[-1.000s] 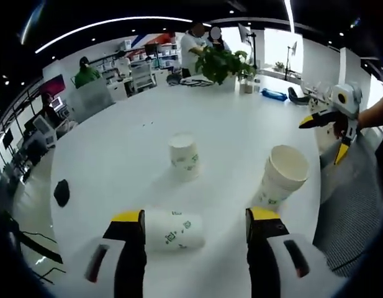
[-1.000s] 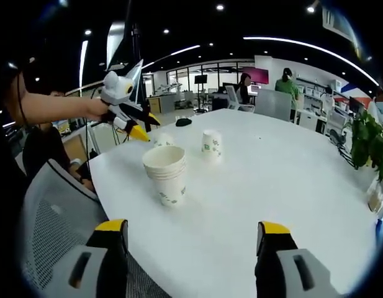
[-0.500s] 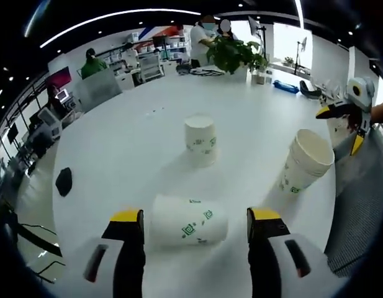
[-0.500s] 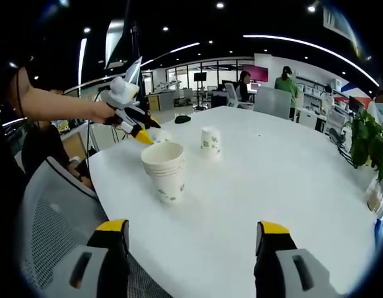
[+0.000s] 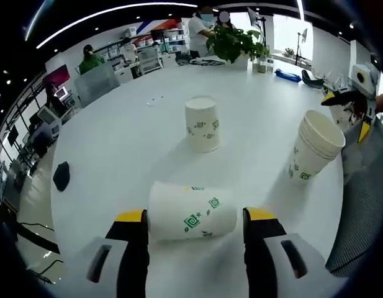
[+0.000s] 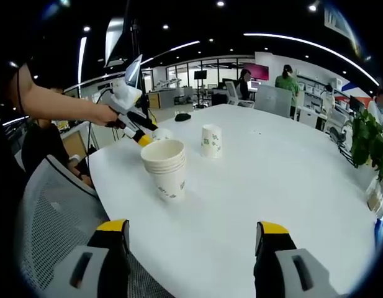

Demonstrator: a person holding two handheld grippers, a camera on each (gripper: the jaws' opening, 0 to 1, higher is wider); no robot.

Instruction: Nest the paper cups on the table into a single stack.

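Straddling the fallen cup [image 5: 191, 211] at bottom centre of the left gripper view, the left tongs [image 5: 194, 217] stand apart, not yet clamped. Clamp gently mid-wall to avoid crushing. Stack [image 5: 315, 152] sits right, inverted cup [image 5: 202, 123] centre, on the bench [image 5: 117, 149]. Right tongs [image 6: 194, 233] apart, empty.

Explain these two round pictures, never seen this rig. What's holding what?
No robot: a person holds a two-jaw tool in each hand, each carrying a fisheye camera looking along its jaws. On the white table lie three things: a cup on its side, an upside-down cup, and an upright stack of cups. The left gripper has its open jaws either side of the lying cup, not visibly squeezing it. The right gripper is open and holds nothing.
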